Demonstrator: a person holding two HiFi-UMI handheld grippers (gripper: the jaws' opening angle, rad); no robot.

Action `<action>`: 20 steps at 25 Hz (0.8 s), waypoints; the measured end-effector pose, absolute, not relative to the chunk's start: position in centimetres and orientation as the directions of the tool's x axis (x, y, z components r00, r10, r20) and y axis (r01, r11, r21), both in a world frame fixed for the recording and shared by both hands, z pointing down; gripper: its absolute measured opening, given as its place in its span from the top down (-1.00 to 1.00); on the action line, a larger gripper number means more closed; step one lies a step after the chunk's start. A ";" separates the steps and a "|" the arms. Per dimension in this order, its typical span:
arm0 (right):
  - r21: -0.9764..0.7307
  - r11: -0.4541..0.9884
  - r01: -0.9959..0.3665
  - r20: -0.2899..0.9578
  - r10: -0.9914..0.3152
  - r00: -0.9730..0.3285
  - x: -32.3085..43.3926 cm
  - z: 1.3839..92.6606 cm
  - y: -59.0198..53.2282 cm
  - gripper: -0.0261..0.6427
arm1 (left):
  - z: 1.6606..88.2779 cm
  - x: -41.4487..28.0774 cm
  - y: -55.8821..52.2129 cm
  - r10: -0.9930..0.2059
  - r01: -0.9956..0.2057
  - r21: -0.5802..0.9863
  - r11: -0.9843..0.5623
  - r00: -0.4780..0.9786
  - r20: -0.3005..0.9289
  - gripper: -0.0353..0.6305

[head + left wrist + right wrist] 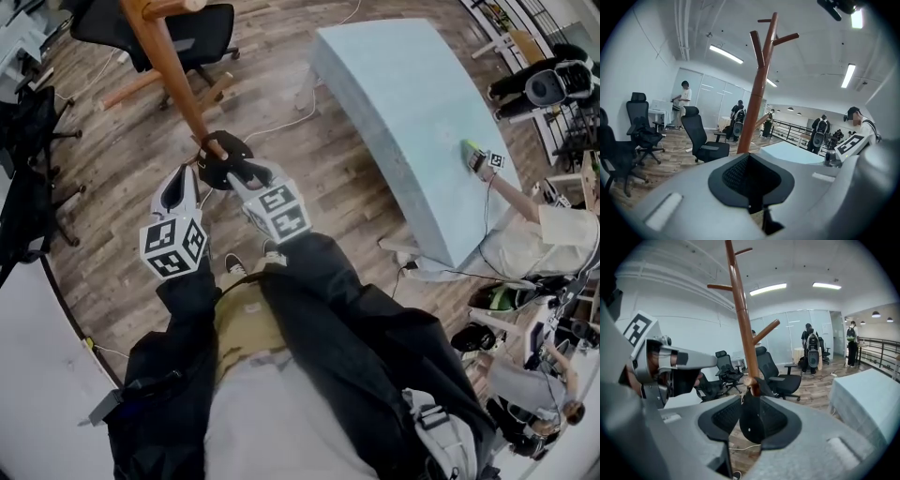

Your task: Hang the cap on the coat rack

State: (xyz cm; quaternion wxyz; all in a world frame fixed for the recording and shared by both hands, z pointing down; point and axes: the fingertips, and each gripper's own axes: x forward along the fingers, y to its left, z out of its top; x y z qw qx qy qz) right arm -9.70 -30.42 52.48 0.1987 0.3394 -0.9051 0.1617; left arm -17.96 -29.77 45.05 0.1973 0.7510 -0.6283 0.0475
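The wooden coat rack (173, 66) leans up from the floor; its pole (740, 319) and pegs fill the middle of the right gripper view. A black cap (228, 161) hangs on a low peg. My right gripper (236, 174) is open around it: the cap (752, 420) dangles between the black pads without being pressed. My left gripper (180, 184) sits just left of the cap, apart from it, its pads together and empty. In the left gripper view the rack (757, 93) rises straight ahead beyond the left gripper (749, 161).
A light blue table (412, 122) stands to the right. A seated person (544, 234) with another gripper is at its far corner. Black office chairs (187, 28) stand behind the rack and at the left (28, 141). Cables lie on the wooden floor.
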 end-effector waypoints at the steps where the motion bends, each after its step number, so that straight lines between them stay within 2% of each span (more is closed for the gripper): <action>1: -0.153 0.715 -0.682 0.452 -0.563 -0.692 -9.4 51.5 -30.6 0.56 | 44.9 -17.5 -29.9 -0.925 -0.962 0.236 -0.140 0.212 0.316 0.90; 4: -0.136 0.703 -0.698 0.377 -0.615 -0.692 -8.7 47.5 -30.9 0.58 | 43.8 -16.7 -30.2 -0.926 -0.959 0.229 -0.164 0.230 0.298 0.90; 5: -0.121 0.694 -0.710 0.344 -0.642 -0.686 -8.3 46.0 -31.0 0.69 | 43.2 -16.5 -30.2 -0.929 -0.959 0.226 -0.173 0.235 0.285 0.90; 6: -0.102 0.683 -0.724 0.306 -0.670 -0.676 -7.9 44.6 -31.2 0.92 | 42.5 -16.2 -30.1 -0.933 -0.958 0.223 -0.181 0.239 0.270 0.90; 13: -0.052 0.616 -0.786 0.126 -0.777 -0.617 -5.9 36.7 -31.7 0.92 | 37.9 -14.7 -30.4 -0.956 -0.958 0.186 -0.218 0.248 0.156 0.90; 20: -0.043 0.589 -0.807 0.080 -0.803 -0.591 -5.8 35.0 -31.5 0.92 | 36.3 -13.7 -30.5 -0.957 -0.956 0.145 -0.253 0.270 0.108 0.90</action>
